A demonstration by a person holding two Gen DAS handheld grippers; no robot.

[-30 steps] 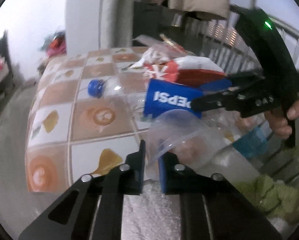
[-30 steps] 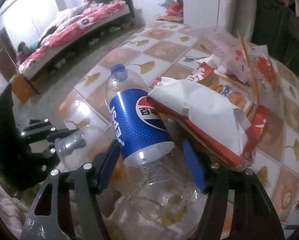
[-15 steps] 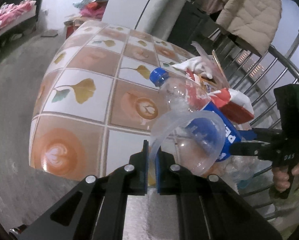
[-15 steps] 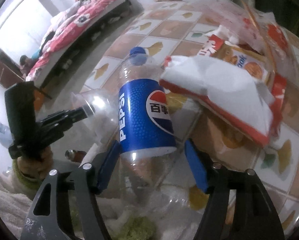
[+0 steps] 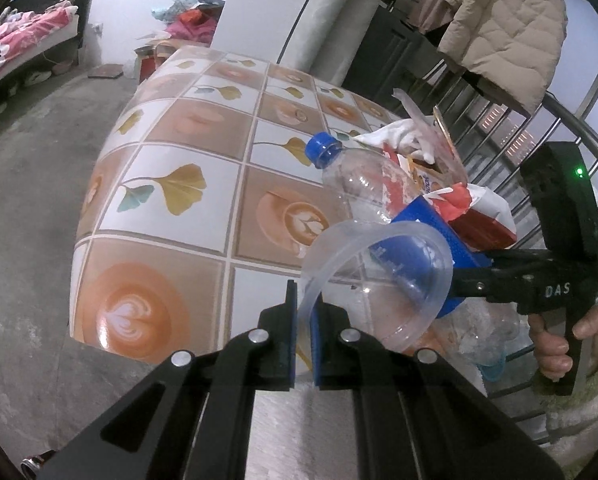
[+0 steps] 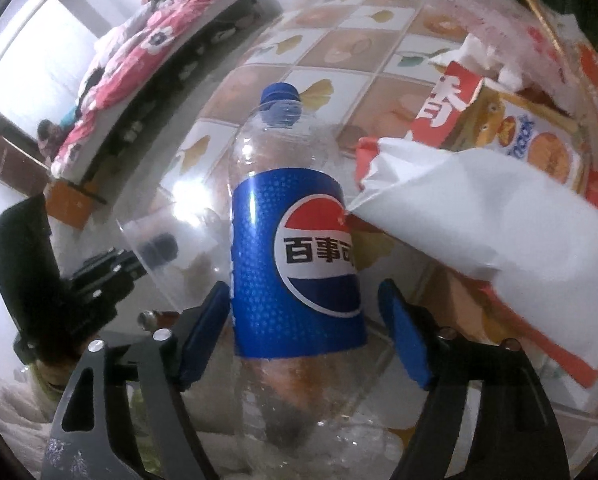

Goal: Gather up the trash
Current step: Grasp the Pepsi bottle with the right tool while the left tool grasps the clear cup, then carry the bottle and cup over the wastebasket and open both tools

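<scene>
Table [image 5: 171,240] L side bare; wrappers [image 6: 479,200] crowd bottle [image 6: 295,248] R.

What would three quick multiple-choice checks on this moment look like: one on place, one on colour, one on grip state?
1. Where is the Pepsi bottle?
A. between the right gripper's fingers
B. on the floor
C. on the bed

2. What colour is the bottle cap?
A. red
B. blue
C. white

3. What does the left gripper hold?
A. nothing
B. a tissue
C. the clear plastic cup's rim

Key: 1 A, blue pads flank its label; 2 B, the cap shows blue in both views; 3 C, the fingers pinch the rim.
</scene>
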